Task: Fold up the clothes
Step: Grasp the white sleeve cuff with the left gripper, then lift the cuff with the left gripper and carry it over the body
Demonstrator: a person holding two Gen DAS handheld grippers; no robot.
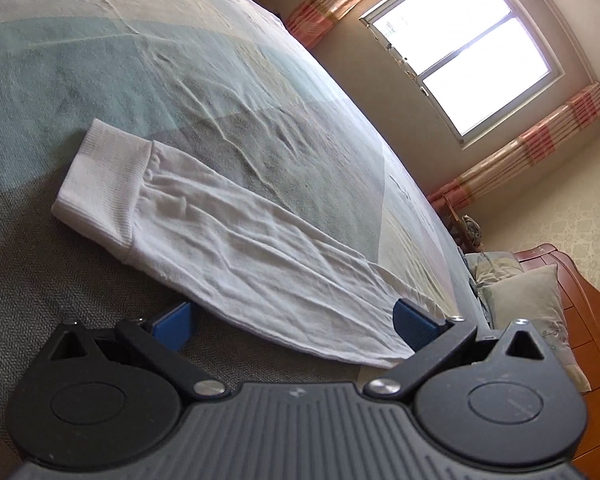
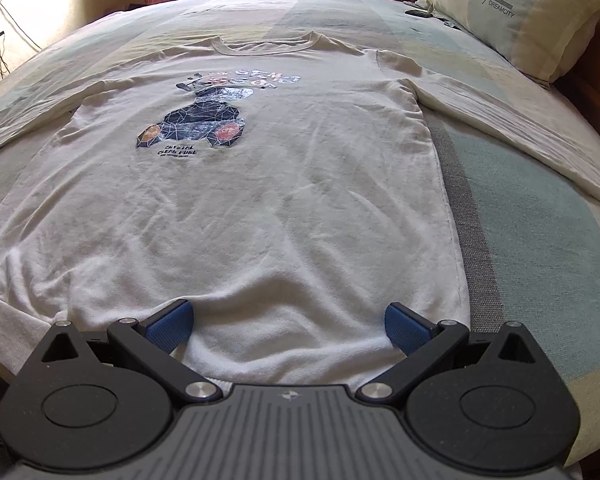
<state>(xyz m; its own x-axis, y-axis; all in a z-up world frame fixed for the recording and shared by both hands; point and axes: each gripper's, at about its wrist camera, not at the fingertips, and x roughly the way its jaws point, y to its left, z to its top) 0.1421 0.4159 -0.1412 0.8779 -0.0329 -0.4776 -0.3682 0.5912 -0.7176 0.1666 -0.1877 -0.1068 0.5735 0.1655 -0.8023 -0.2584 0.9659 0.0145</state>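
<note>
A bright window (image 1: 464, 46) with striped curtains (image 1: 532, 160) lights pale walls, a bed (image 2: 540, 184), pillow (image 2: 516, 12) and wooden headboard (image 1: 592, 320).

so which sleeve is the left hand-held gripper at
The sleeve whose ribbed cuff fills the left wrist view, between the open left hand-held gripper. The other sleeve stretches toward the pillow.

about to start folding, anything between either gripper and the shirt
Nothing visible. The left gripper is open over the sleeve; the right gripper is open over the shirt hem, on the bed.
</note>
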